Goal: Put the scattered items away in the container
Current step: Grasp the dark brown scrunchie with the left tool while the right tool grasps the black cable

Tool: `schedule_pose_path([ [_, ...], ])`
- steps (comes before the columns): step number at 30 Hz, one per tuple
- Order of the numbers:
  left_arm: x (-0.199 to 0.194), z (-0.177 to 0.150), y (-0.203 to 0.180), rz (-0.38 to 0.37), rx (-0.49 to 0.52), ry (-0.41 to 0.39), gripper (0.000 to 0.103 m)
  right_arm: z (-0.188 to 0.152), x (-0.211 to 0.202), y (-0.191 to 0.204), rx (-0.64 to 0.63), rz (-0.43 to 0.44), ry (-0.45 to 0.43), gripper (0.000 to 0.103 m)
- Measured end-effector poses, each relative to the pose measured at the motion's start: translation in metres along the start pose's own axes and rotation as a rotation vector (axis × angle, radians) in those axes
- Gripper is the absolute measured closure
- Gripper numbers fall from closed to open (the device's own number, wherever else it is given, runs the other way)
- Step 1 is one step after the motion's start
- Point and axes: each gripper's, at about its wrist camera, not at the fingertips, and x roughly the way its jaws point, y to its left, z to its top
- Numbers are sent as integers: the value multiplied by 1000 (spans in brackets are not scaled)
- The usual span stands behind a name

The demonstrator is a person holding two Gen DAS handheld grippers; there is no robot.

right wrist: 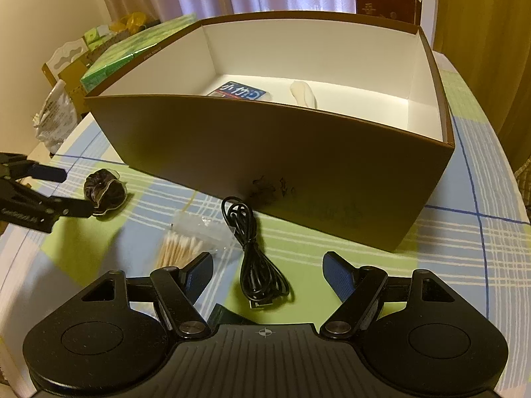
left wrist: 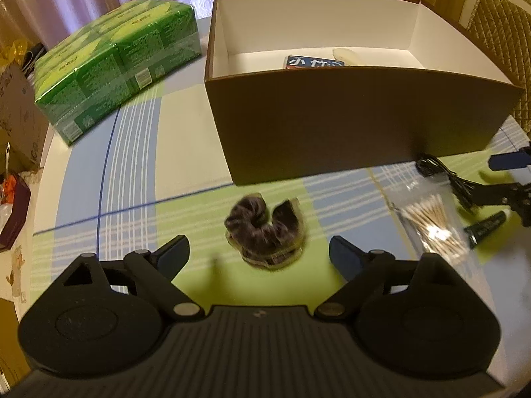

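The scrunchie (left wrist: 265, 232) lies low in the centre of the left view, on the counter (left wrist: 132, 172) just ahead of the left claw (left wrist: 260, 255), whose jaws are spread wide and hold nothing. It looks soft, light and springy, likely easy to pinch anywhere across its bunched ring. In the right view the cable (right wrist: 255, 248), 1 black coil, sits centre-low before the right claw (right wrist: 267, 272), also spread and empty; probably limp and light, best taken across the bundled middle. Left of it is 1 clear bag of swabs (right wrist: 181, 248), slippery-looking and crinkly. 1 small dark tube (left wrist: 484, 229) lies at the right edge of the left view. The box (right wrist: 265, 165) fills mid-frame, already holding 1 blue pack (right wrist: 240, 92) and 1 pale item (right wrist: 303, 94). 1 green pack (left wrist: 116, 69) sits upper left.
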Motion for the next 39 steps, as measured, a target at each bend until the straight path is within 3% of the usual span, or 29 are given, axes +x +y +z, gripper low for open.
schedule_pose_path([
  [7, 17, 8, -3, -17, 35, -16, 28, 1, 1, -5, -5, 4, 8, 23],
  [13, 29, 8, -7, -37, 69, -5, 62, 3, 3, -3, -28, 6, 12, 23],
  [17, 26, 4, -5, -37, 79, -6, 74, 2, 6, 2, -63, 6, 18, 23],
  [19, 22, 2, -1, -47, 59, -6, 76, 2, 9, 5, -86, -3, 21, 25],
  [21, 18, -1, 2, -46, 46, -5, 76, 3, 14, 7, -104, 10, 34, 56],
  [29, 6, -12, 9, -46, 18, 12, 79, 2, 34, 25, -227, -23, 31, 57],
  [30, 3, -14, 10, -46, 17, 14, 79, 1, 35, 27, -243, -26, 24, 69],
  [32, -1, -17, 10, -47, 16, 14, 80, 1, 36, 31, -248, -28, 23, 84],
  [39, -15, -23, 10, -50, 9, 14, 81, 0, 24, 36, -255, -13, 6, 87],
])
